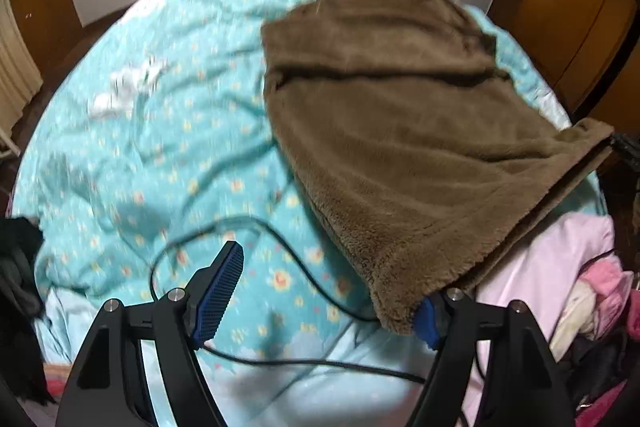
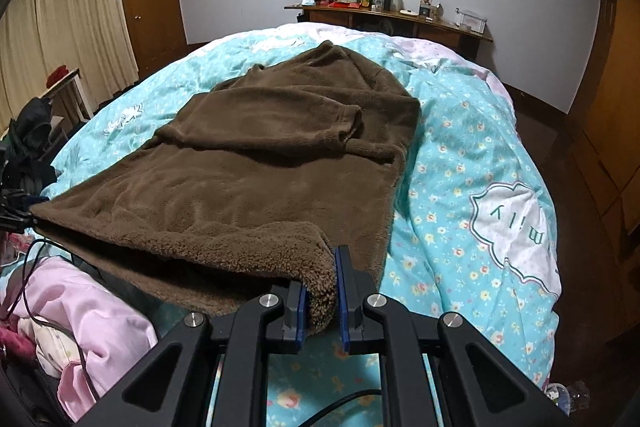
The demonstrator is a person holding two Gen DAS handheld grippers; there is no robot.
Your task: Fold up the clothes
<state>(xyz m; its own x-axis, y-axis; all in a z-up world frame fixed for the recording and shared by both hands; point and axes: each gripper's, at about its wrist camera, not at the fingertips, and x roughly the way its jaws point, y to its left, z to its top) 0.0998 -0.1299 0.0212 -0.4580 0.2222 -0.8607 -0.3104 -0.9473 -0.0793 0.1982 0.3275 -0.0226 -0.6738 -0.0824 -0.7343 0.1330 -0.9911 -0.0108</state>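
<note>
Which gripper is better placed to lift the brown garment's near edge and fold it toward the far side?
Probably the right gripper: it is shut on the brown fleece garment. The left gripper is open, with fleece only over one finger.

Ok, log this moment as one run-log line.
task: fold clothes | left hand-held gripper: open, corner draped on one finger | right hand-held gripper: shut on brown fleece garment hem | garment: lying on bed

— Garment? 
— Fleece garment: uniform brown. 
— Bedding? 
— Quilt: turquoise, small yellow-and-red floral print, white panels. Finger pads: blue. Clothes pile: pale pink.
</note>
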